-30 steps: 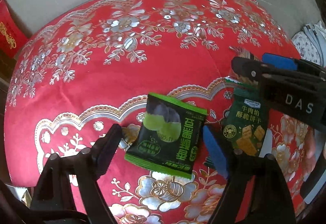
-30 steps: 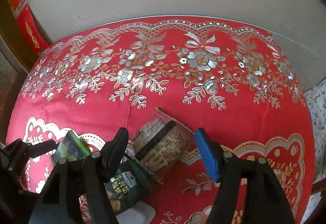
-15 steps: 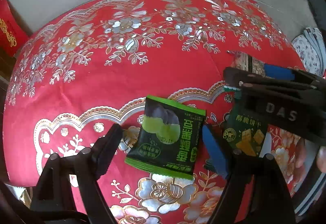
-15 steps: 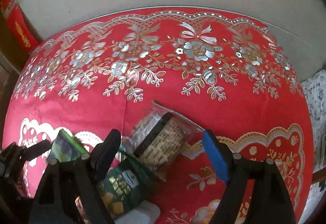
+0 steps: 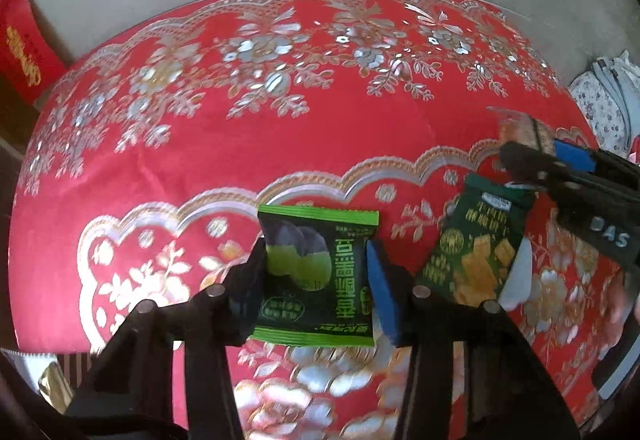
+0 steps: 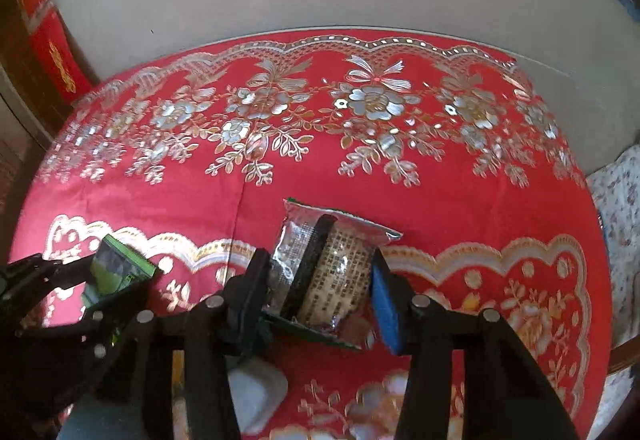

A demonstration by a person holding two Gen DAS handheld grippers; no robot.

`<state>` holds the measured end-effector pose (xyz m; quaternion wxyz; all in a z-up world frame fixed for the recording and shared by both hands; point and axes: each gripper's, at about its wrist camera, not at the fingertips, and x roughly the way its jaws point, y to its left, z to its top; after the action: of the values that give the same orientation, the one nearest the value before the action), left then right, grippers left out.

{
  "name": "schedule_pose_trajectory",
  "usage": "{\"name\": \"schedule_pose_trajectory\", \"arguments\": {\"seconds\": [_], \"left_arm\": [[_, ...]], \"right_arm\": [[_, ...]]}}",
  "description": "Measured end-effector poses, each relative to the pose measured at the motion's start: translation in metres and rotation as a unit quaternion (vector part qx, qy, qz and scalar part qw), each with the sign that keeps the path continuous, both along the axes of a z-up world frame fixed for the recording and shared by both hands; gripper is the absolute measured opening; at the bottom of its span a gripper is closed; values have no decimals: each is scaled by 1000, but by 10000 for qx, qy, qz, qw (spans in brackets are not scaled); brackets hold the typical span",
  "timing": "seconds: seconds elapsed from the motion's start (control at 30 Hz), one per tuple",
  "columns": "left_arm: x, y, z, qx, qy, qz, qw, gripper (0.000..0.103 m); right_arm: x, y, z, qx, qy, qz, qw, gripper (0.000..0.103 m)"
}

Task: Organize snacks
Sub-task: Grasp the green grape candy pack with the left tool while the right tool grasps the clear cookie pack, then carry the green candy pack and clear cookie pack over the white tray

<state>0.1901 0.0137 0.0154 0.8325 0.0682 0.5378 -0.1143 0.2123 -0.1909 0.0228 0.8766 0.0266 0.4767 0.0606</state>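
1. In the left wrist view, a red tablecloth (image 5: pixel 200 167) with silver and gold flowers is seen to cover the table, its scalloped far edge set against a pale wall.
2. The left gripper (image 5: pixel 316 280) is pointed down at a green plum packet (image 5: pixel 316 276) that lies toward the near edge of the cloth; its jaws are closing, and the black pad and the blue pad (image 5: pixel 380 292) are seen against the packet's two sides.
3. Just to the right, a dark green biscuit packet (image 5: pixel 476 244) is seen lying tilted, partly over a white piece (image 5: pixel 518 276) whose nature cannot be told.
4. Near the right edge, the right gripper (image 5: pixel 560 167) is seen from the side, with a blurred silver wrapper beyond its tips.
5. In the right wrist view, the right gripper (image 6: pixel 316 280) is seen with its jaws closing about a silver cracker packet (image 6: pixel 336 268), which is printed with text and crossed by a dark band; both pads are seen at the packet's sides.
6. The packet is placed near the middle of the cloth, over a dark green edge at its near side.
7. Toward the left edge, the left gripper (image 6: pixel 92 288) is seen with the green plum packet (image 6: pixel 116 268) between its fingers.
8. A white lump (image 6: pixel 256 392) is seen at the near edge, below the right gripper.
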Motion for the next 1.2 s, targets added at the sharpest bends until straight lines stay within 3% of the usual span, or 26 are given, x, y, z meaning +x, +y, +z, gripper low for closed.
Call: {"name": "schedule_pose_trajectory", "arguments": {"seconds": [0.27, 0.63, 1.2], "left_arm": [[-39, 25, 24, -91, -185, 76, 9998, 49], [-119, 50, 62, -78, -649, 5, 9979, 49], [-215, 134, 77, 172, -1174, 562, 9913, 49]], "right_arm": [[-36, 6, 20, 112, -301, 246, 9992, 48], [-105, 50, 35, 178, -537, 842, 9948, 48], [-176, 158, 50, 320, -686, 1854, 9797, 48]]}}
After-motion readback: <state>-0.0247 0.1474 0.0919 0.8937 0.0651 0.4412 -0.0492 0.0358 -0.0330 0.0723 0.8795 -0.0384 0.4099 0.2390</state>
